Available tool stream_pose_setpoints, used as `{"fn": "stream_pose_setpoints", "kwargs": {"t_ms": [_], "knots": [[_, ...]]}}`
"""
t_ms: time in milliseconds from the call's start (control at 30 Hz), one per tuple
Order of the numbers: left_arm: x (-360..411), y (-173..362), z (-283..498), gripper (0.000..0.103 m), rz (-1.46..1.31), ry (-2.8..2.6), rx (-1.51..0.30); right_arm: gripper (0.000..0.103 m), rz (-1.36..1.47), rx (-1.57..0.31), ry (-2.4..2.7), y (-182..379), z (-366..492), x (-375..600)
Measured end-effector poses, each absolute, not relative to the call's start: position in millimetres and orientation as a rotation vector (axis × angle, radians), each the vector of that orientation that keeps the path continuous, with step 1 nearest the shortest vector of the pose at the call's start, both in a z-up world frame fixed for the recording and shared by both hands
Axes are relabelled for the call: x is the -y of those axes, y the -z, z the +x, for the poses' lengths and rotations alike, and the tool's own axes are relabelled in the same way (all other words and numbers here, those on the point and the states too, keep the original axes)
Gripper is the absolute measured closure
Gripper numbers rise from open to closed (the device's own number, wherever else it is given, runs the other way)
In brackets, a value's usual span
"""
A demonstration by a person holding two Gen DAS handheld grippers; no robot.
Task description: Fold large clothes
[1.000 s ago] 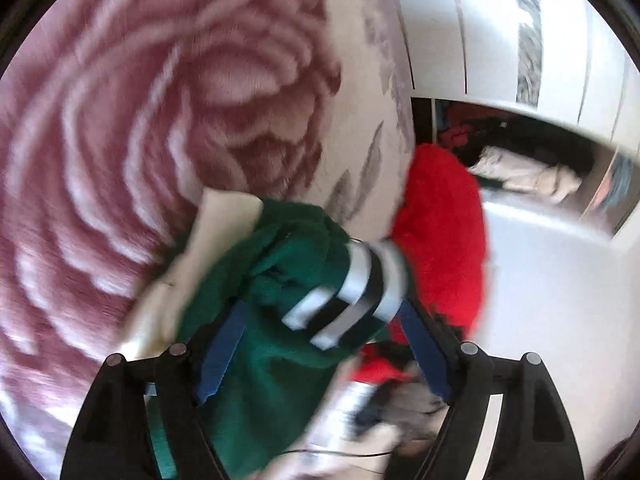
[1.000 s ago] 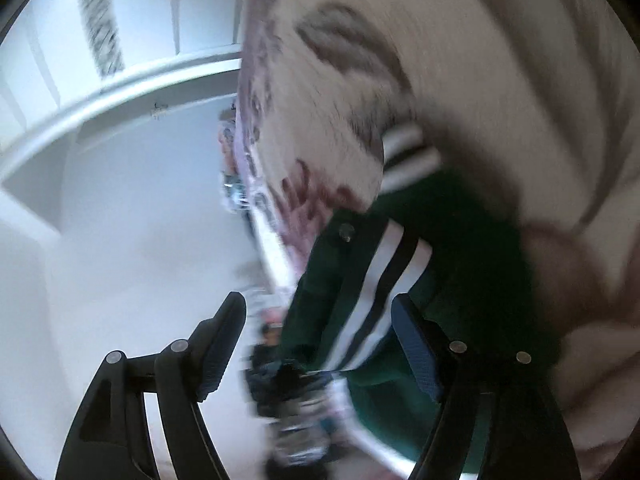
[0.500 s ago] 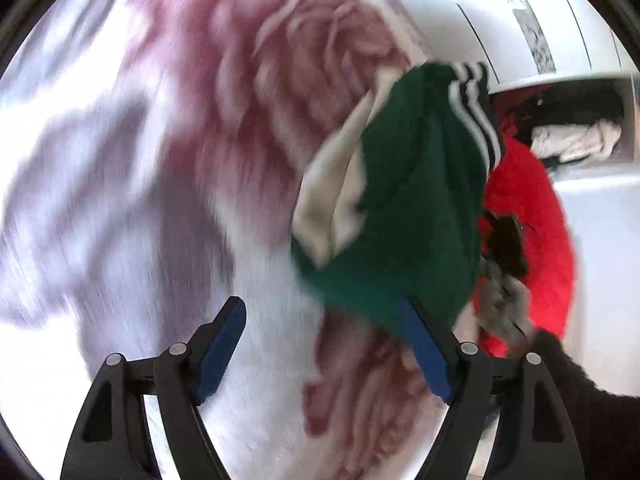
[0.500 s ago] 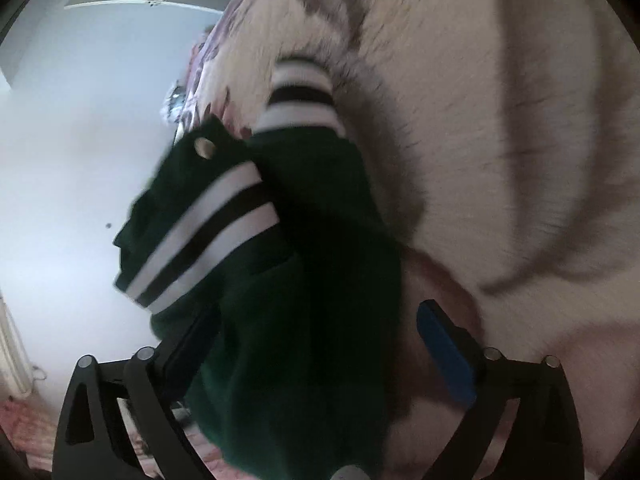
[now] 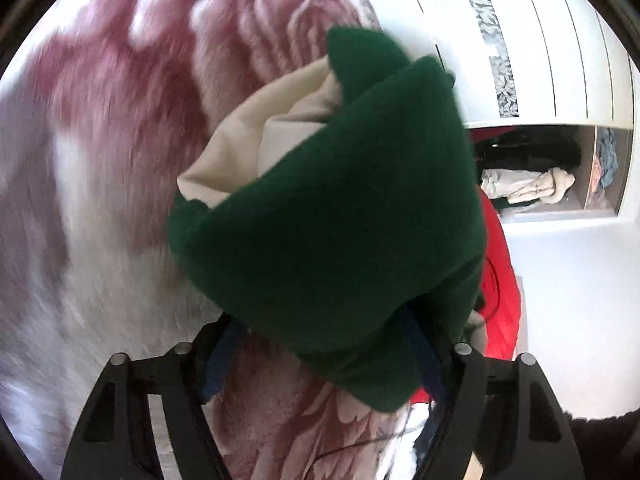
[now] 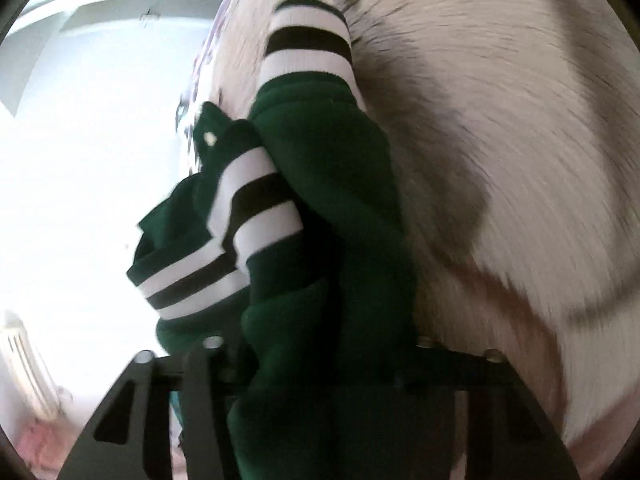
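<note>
Left wrist: rose-patterned blanket (image 5: 120,128), white wardrobe (image 5: 540,52) behind.

Plush blanket (image 5: 120,128) with big pink roses across the left; same blanket (image 6: 500,120), white and grey, at right. White wardrobe (image 5: 540,48) at upper right, its open shelf (image 5: 532,168) stuffed with pale and dark clothes. Red garment (image 5: 500,280) below that. Radiator (image 6: 24,364) at lower left.

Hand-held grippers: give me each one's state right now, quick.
Left hand-held gripper: fingers spread wide, green jacket bunched between them; grip cannot be told.
Right hand-held gripper: shut on the green jacket.
</note>
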State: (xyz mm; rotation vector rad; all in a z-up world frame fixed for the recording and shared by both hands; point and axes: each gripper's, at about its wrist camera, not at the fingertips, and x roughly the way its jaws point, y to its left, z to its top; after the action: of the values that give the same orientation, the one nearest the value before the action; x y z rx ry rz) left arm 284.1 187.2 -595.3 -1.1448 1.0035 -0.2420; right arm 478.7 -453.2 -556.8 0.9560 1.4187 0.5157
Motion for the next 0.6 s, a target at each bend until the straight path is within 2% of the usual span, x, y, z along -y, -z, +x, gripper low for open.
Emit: {"fn": "stream_pose_setpoints", "kwargs": {"t_ms": [133, 200, 333, 367, 400, 433, 500, 600], "knots": [[-246, 564, 320, 0.03, -1.128, 0.257, -0.967, 0.063, 1.105, -1.417, -0.396, 540, 413, 470], [-269, 551, 349, 0.031, -1.07, 0.269, -0.983, 0.064, 1.146, -1.466, -0.381, 534, 351, 464], [-278, 552, 409, 0.031, -0.806, 0.282, -1.16, 0.063, 1.302, -1.631, -0.343, 544, 232, 406], [-280, 559, 414, 0.027, -0.813, 0.296, -1.188, 0.062, 1.342, -1.663, -0.338, 553, 215, 393], [-283, 561, 417, 0.027, -0.835, 0.305, -1.202, 0.057, 1.367, -1.663, -0.312, 562, 200, 383], [-284, 560, 420, 0.027, -0.848, 0.307, -1.214, 0.047, 1.371, -1.641, -0.284, 567, 195, 385], [-281, 551, 421, 0.027, -0.813, 0.307, -1.224, 0.039, 1.373, -1.611, -0.234, 570, 189, 396], [-274, 536, 400, 0.029, -0.621, 0.167, -1.244, 0.038, 1.341, -1.613, -0.224, 553, 180, 422]]}}
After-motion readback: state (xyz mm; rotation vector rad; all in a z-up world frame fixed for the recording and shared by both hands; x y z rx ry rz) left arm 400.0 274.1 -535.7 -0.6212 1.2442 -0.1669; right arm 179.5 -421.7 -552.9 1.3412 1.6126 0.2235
